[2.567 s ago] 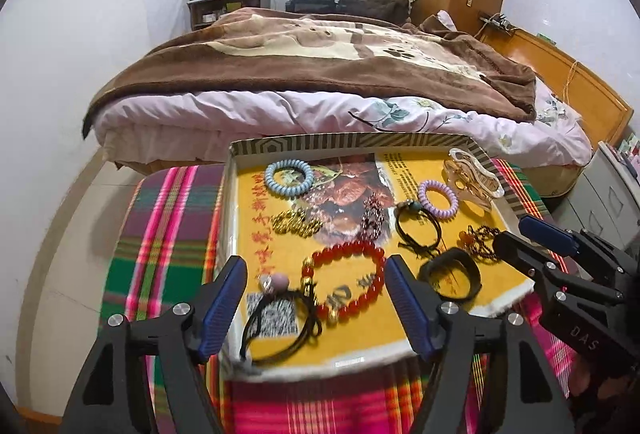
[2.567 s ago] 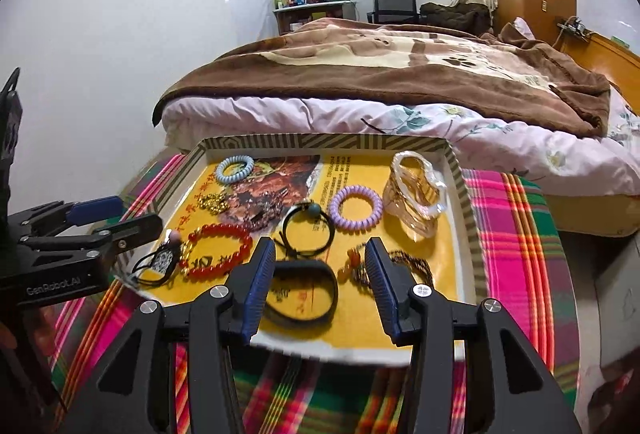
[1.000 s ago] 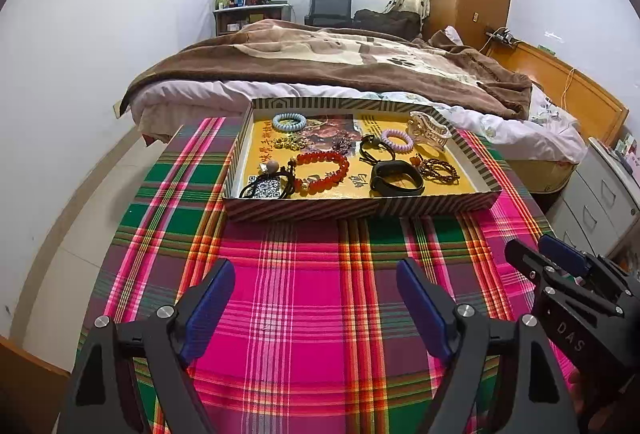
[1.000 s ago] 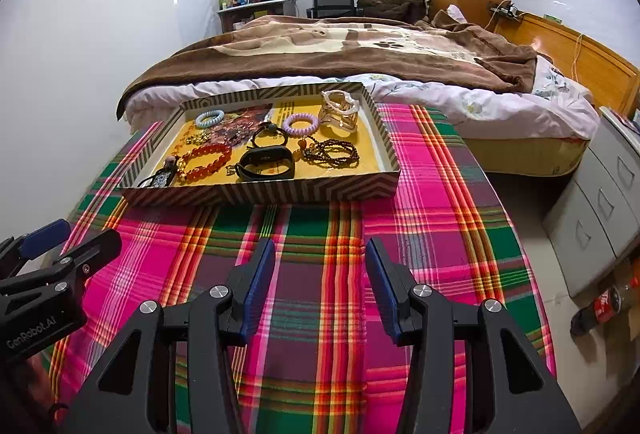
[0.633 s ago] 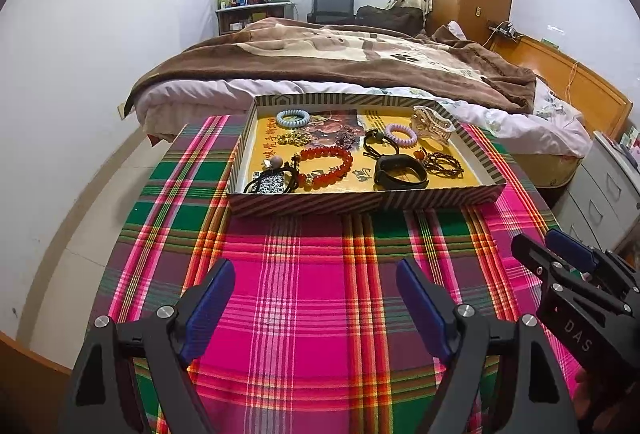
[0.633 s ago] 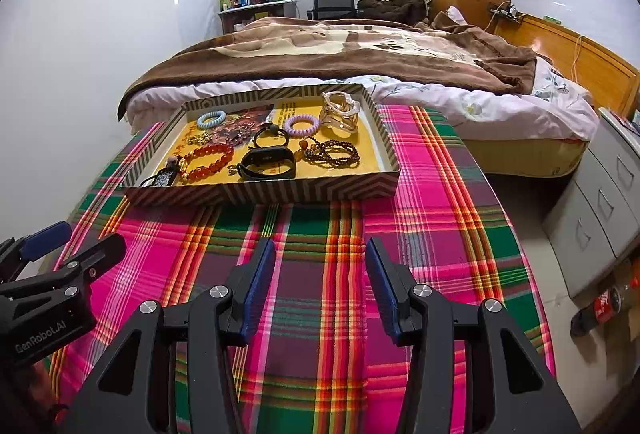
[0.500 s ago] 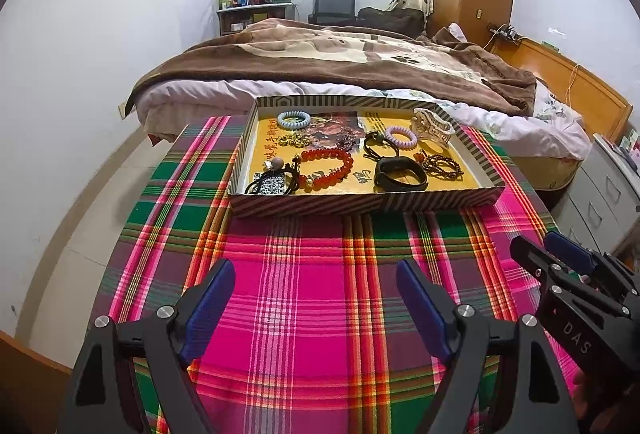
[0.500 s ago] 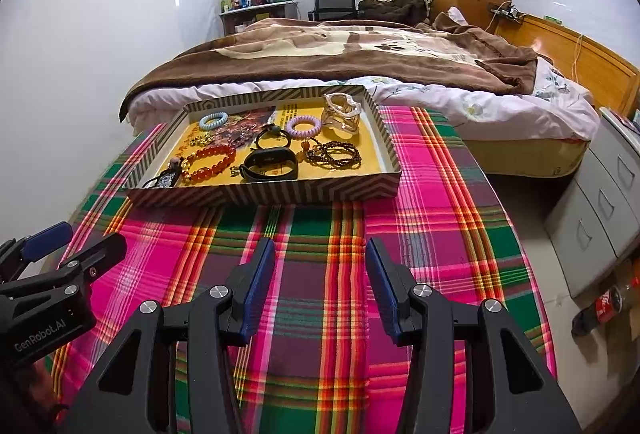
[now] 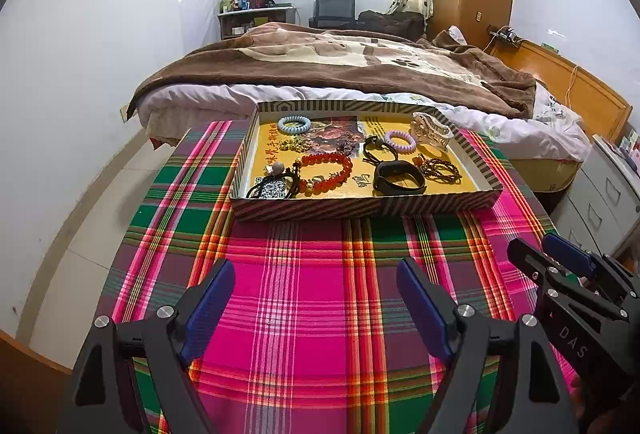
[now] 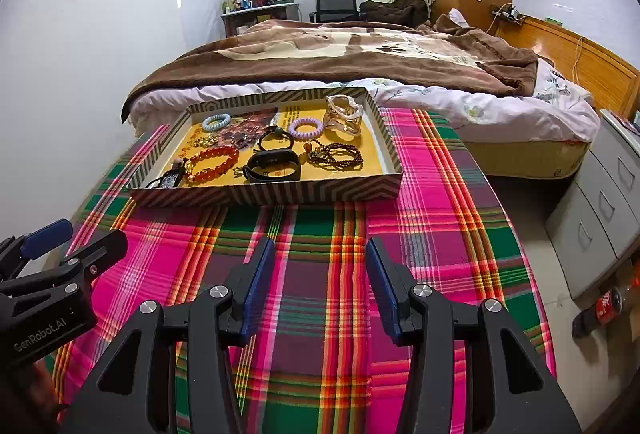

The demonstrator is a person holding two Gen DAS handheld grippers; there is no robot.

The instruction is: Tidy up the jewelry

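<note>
Both grippers hang above the near part of the worktop (image 9: 312, 274), which is covered with a plaid cloth (image 10: 420, 193) in pink, green and orange. The left gripper (image 9: 316, 298) has its blue fingers (image 9: 208, 302) wide apart and holds nothing. The right gripper (image 10: 320, 282) also has its fingers (image 10: 258, 278) apart, with a narrower gap, and it is empty too. The jewelry lies in a flat tray (image 9: 360, 207) with striped walls, at the far side of the worktop, well apart from both grippers and close to the bed (image 9: 340, 65). Inside the tray, a red bead bracelet (image 9: 326, 171) lies left of the middle, and a black band (image 9: 398, 177) is just beside it on the right. A dark bead bracelet (image 9: 440, 169) lies near the right wall. Toward the back there are a light blue coil ring (image 9: 294, 123), a purple coil ring (image 9: 400, 141) and a clear hair clip (image 9: 430, 131). A black cord (image 9: 272, 187) with a pendant rests in the front left corner. On the floor at the right, a cola bottle (image 10: 604, 308) lies beside a grey drawer cabinet (image 10: 600, 201).
</note>
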